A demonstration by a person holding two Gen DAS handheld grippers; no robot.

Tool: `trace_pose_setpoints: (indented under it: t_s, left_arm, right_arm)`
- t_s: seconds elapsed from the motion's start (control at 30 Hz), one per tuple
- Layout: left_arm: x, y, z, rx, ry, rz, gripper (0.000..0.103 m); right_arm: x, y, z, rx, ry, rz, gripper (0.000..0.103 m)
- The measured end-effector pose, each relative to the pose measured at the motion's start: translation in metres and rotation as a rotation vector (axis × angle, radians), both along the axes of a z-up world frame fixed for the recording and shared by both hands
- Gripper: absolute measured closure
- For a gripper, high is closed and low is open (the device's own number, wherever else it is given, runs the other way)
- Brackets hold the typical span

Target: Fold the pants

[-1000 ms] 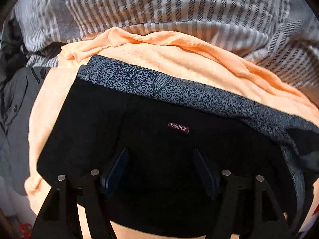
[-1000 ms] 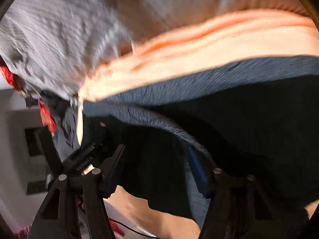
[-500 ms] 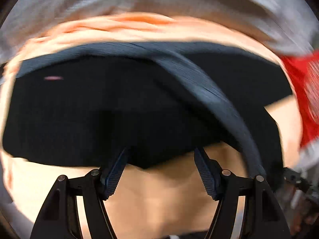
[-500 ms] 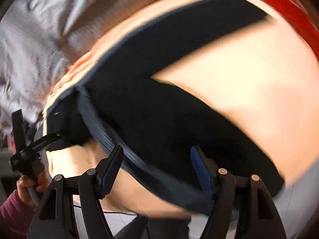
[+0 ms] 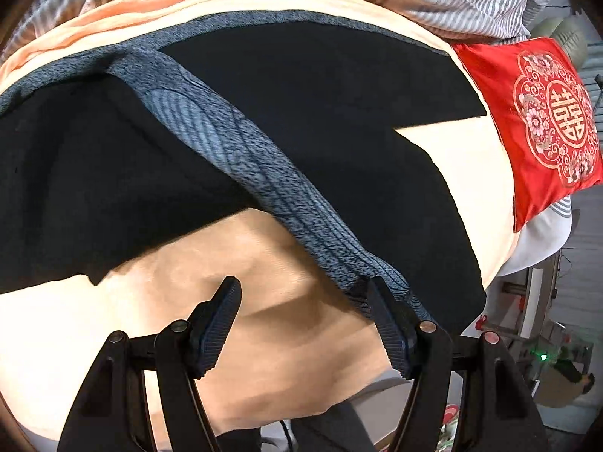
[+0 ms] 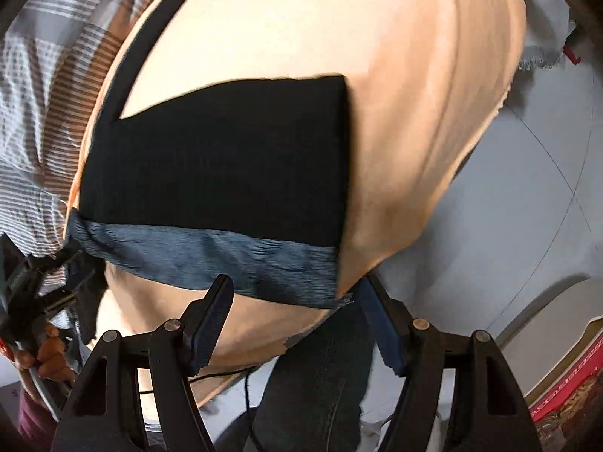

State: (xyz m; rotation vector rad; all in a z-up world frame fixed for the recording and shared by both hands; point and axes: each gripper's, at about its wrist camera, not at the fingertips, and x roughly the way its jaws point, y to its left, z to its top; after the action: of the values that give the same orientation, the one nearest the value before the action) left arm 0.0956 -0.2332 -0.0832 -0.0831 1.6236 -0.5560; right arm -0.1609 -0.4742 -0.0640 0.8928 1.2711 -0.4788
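Your left claw (image 5: 303, 293) is spread wide with nothing between its fingers, its right fingertip (image 5: 377, 293) just touching the pants' (image 5: 339, 113) grey-blue band (image 5: 241, 158). Your right claw (image 6: 292, 290) is spread too, hovering just short of that band (image 6: 226, 260). Ahead of both, the black pants lie on the peach sheet (image 5: 264, 301). Beyond, right of the left claw, a red cushion (image 5: 542, 113).

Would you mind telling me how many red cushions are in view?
1: a red cushion with a round embroidered emblem, lying at the far right edge of the peach sheet, beyond the black pants. Others may be hidden.
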Motion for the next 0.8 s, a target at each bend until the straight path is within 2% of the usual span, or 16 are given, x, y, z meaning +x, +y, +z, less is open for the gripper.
trace_pose_setpoints:
  t_s: [0.27,0.3,0.33,0.37,0.4,0.43,0.47,0.5,0.53,0.63,0.8]
  left_arm:
    - [-0.007,-0.003,-0.019,0.014,0.046,0.018,0.033]
    - [-0.008,-0.005,-0.022,0.017,0.053,0.027,0.033]
    - [-0.008,-0.007,-0.026,0.021,0.066,0.04,0.033]
    - [-0.008,-0.006,-0.028,0.019,0.075,0.051,0.033]
    - [-0.009,-0.008,-0.03,0.014,0.083,0.063,0.033]
    - [-0.009,-0.011,-0.029,0.008,0.08,0.073,0.034]
    - [-0.008,-0.013,-0.025,-0.015,0.071,0.078,0.056]
    - [-0.008,-0.016,-0.023,-0.035,0.071,0.076,0.07]
    - [-0.006,-0.022,-0.019,-0.042,0.069,0.068,0.075]
    - [0.006,-0.031,0.0,-0.09,0.04,0.092,0.075]
    - [0.043,-0.042,0.028,-0.151,0.001,0.158,0.075]
  right_arm:
    - [-0.004,-0.016,-0.015,0.124,-0.115,0.041,0.03]
    - [-0.001,-0.017,-0.018,0.148,-0.12,0.055,0.033]
    - [0.003,-0.015,-0.023,0.171,-0.12,0.066,0.038]
    - [0.004,-0.016,-0.026,0.189,-0.104,0.073,0.054]
    - [0.006,-0.018,-0.028,0.206,-0.084,0.076,0.077]
    - [0.005,-0.021,-0.03,0.245,-0.071,0.069,0.091]
    - [0.005,-0.023,-0.031,0.289,-0.08,0.052,0.094]
    - [0.004,-0.028,-0.025,0.328,-0.103,0.035,0.095]
    - [0.007,-0.031,-0.016,0.34,-0.129,0.047,0.096]
    - [0.028,-0.042,0.02,0.365,-0.218,0.102,0.096]
    - [0.082,-0.078,0.076,0.332,-0.356,0.158,0.097]
